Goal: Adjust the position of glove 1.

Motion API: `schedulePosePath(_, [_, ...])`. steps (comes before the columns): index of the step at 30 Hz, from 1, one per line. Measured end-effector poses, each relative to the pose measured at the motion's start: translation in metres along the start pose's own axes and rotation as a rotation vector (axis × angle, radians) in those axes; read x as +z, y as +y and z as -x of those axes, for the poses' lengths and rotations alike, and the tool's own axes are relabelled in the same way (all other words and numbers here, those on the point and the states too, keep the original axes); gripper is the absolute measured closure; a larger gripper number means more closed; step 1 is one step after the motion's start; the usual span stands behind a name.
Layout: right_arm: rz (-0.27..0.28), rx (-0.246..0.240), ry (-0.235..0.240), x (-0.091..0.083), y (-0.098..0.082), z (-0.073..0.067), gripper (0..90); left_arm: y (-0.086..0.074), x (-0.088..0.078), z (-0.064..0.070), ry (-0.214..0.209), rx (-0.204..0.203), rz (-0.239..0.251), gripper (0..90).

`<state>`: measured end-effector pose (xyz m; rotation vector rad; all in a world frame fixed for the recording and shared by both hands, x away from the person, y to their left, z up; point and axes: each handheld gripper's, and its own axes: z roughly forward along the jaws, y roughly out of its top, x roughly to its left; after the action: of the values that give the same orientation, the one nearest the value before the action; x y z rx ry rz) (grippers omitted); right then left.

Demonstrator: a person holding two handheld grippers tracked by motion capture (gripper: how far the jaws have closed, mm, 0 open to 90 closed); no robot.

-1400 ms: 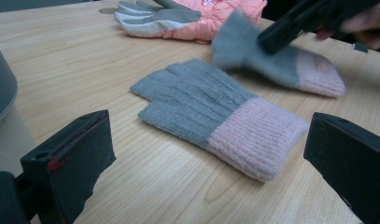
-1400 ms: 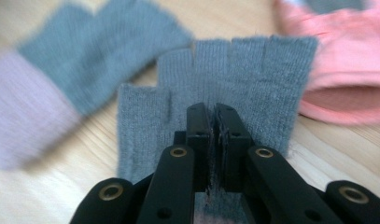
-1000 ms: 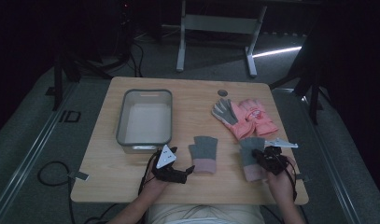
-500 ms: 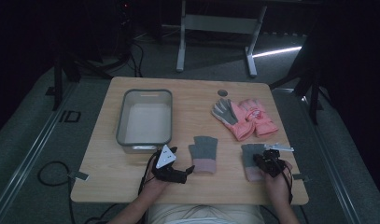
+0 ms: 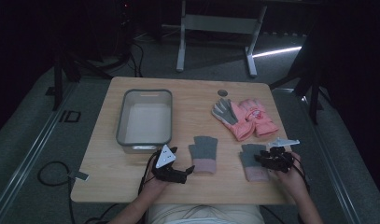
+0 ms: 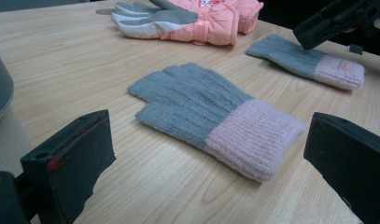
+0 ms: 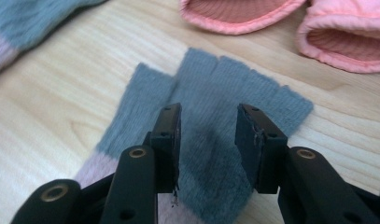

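The right gripper [image 7: 207, 140], jaws just opening over the grey glove [image 7: 215, 154] (nothing pinched yet), should press down squarely before closing; the left gripper [image 6: 215, 182] gapes empty.

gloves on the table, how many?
4. Two grey knit gloves near the front edge: one mid-table, one under the right claw. Two pink ski gloves overlapping at the back right.

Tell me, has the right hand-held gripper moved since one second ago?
Yes. The right hand-held gripper has shifted left, onto the grey glove lying flat, its jaws just opening over it.
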<state>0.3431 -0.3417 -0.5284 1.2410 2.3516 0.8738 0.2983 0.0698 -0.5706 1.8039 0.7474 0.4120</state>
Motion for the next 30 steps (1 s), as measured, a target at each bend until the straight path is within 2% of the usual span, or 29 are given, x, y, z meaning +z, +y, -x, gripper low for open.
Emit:
schedulePosePath(6, [-0.045, -0.055, -0.005, 0.008, -0.008, -0.004, 61.5, 0.000, 0.000, 0.000, 0.006, 0.002, -0.006, 1.1])
schedulePosePath(8, [-0.038, -0.064, -0.018, 0.009, -0.010, -0.007, 65.8, 0.000, 0.000, 0.000, 0.007, 0.002, -0.008, 1.1])
schedulePosePath(13, [-0.020, -0.038, -0.056, 0.011, -0.012, -0.016, 82.1, 0.000, 0.000, 0.002, 0.013, 0.022, -0.005, 1.1])
schedulePosePath(17, [-0.031, 0.029, -0.071, 0.009, -0.009, -0.016, 85.3, 0.000, 0.000, 0.003, 0.019, 0.028, -0.002, 1.1])
schedulePosePath(19, [-0.017, 0.061, -0.071, 0.004, -0.003, -0.018, 85.4, 0.000, 0.000, 0.003, 0.019, 0.028, -0.001, 1.1])
schedulePosePath(22, [0.045, 0.081, -0.072, -0.011, 0.013, -0.024, 85.4, 0.000, 0.000, 0.003, 0.019, 0.031, -0.003, 1.1])
schedulePosePath(26, [0.103, 0.061, -0.081, -0.029, 0.045, -0.040, 85.4, 0.000, 0.000, 0.003, 0.020, 0.031, -0.002, 1.1])
schedulePosePath(30, [0.134, 0.054, -0.071, -0.032, 0.071, -0.059, 85.4, 0.000, 0.000, 0.004, 0.021, 0.035, -0.001, 1.1])
